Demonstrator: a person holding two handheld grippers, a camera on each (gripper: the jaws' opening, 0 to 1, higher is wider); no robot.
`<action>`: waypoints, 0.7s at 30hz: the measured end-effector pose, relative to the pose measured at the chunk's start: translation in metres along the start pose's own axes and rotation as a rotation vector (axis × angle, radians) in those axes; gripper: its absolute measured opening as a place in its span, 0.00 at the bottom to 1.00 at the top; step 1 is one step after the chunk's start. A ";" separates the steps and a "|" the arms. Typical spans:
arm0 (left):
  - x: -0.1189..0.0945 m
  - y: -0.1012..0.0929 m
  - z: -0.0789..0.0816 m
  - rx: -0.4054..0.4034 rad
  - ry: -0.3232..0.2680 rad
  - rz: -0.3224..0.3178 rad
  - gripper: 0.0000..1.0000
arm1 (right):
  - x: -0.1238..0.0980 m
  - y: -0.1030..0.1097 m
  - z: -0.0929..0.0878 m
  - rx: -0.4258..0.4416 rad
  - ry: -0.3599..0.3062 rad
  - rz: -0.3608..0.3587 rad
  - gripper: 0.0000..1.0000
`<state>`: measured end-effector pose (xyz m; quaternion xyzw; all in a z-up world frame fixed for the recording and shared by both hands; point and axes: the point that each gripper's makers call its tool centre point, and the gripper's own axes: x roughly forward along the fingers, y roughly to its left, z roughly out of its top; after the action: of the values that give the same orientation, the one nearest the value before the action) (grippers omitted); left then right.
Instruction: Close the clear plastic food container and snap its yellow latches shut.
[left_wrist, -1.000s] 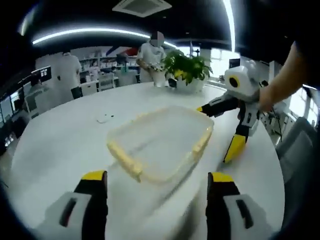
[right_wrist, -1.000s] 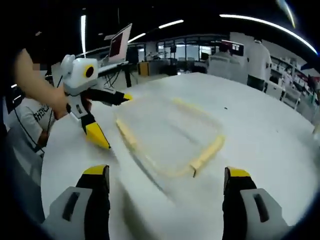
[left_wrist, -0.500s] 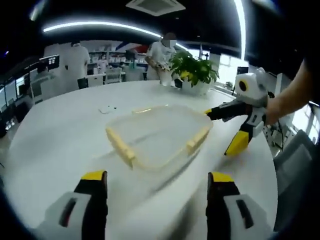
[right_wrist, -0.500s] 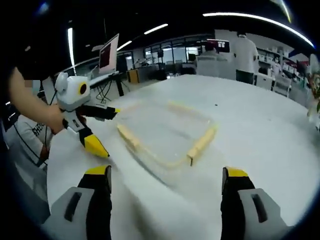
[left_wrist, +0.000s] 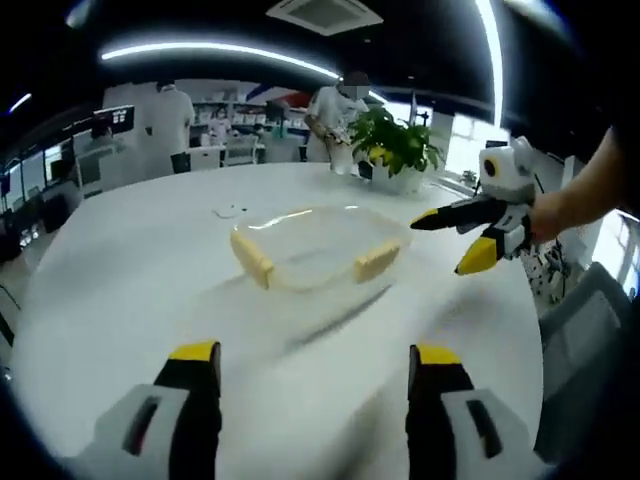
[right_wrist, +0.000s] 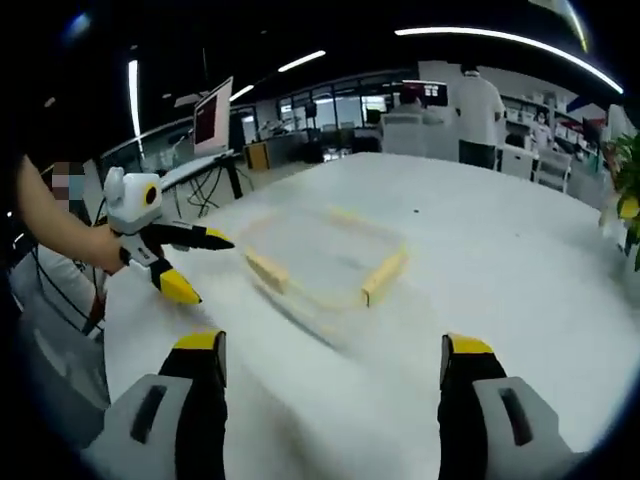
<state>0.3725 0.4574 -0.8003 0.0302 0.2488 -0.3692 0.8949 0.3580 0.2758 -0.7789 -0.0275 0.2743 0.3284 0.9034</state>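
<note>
The clear plastic food container (left_wrist: 318, 243) lies flat on the white round table (left_wrist: 120, 290), a yellow latch (left_wrist: 252, 259) at one short end and another (left_wrist: 377, 262) at the other. In the right gripper view the container (right_wrist: 322, 248) sits mid-table with its latches (right_wrist: 383, 275) showing. My left gripper (left_wrist: 312, 358) is open, well short of the container, and also appears as the left gripper (right_wrist: 200, 265) beside the box. My right gripper (right_wrist: 330, 345) is open and empty, and is seen as the right gripper (left_wrist: 452, 238) held by a hand to the container's right.
A potted plant (left_wrist: 395, 142) stands at the table's far edge. A small object (left_wrist: 230, 211) lies beyond the container. People stand by desks in the background, and a monitor (right_wrist: 213, 112) sits on a desk past the table. The person's arm (right_wrist: 55, 225) holds the left gripper.
Both grippers have drawn back from the container, which now looks smaller and farther off in both views. Both stay open, and the container has not moved on the table.
</note>
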 end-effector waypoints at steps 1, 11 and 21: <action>-0.003 0.000 0.001 -0.005 -0.008 0.004 0.73 | -0.003 0.001 0.000 0.001 0.000 -0.001 0.86; -0.041 0.000 -0.005 -0.142 -0.036 0.064 0.70 | -0.046 0.001 -0.012 0.046 0.002 -0.044 0.84; -0.078 -0.009 -0.012 -0.221 -0.052 0.103 0.69 | -0.084 0.006 -0.022 0.091 0.000 -0.066 0.82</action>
<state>0.3142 0.5039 -0.7734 -0.0655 0.2628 -0.2939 0.9167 0.2901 0.2267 -0.7536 0.0047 0.2877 0.2854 0.9142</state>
